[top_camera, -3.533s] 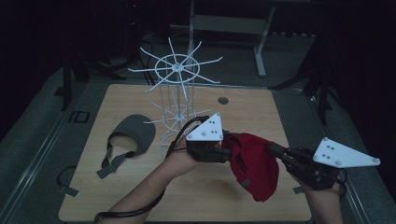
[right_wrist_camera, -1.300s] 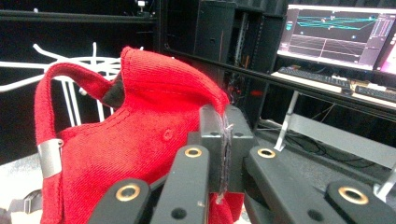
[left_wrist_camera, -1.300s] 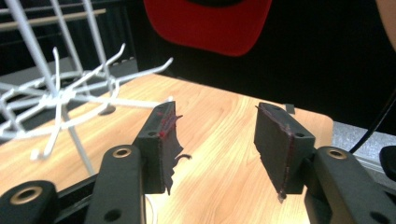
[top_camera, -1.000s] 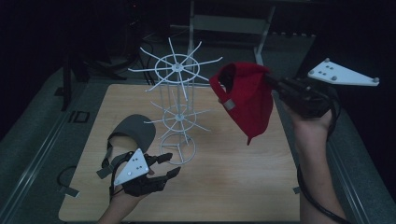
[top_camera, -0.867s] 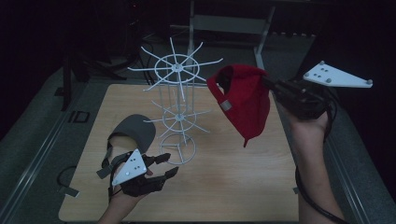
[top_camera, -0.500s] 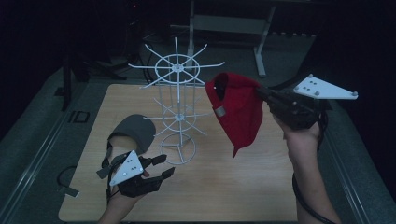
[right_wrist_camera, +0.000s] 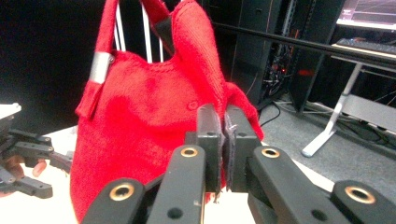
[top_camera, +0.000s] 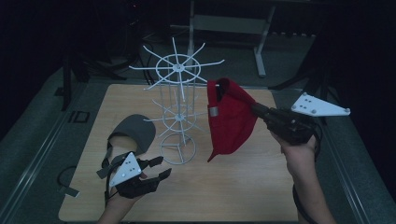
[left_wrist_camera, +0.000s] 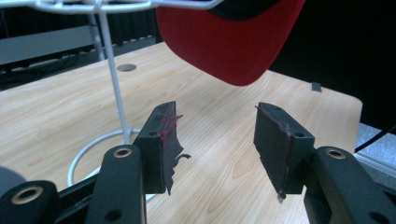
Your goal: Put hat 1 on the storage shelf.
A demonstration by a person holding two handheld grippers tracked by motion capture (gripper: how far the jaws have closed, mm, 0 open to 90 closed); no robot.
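With the right claw clamped on the red cap and the left claw agape and empty, ease the strap opening over a right-hand prong of the wire rack.

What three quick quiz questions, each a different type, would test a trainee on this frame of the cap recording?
1. True or false: the right gripper has its jaws shut on the red cap.
2. Which item lies flat on the table? A) grey cap B) red cap C) wire rack
3. Fill in: the left gripper has its jaws ____ with nothing between them.

Key: 1 true; 2 A; 3 open.
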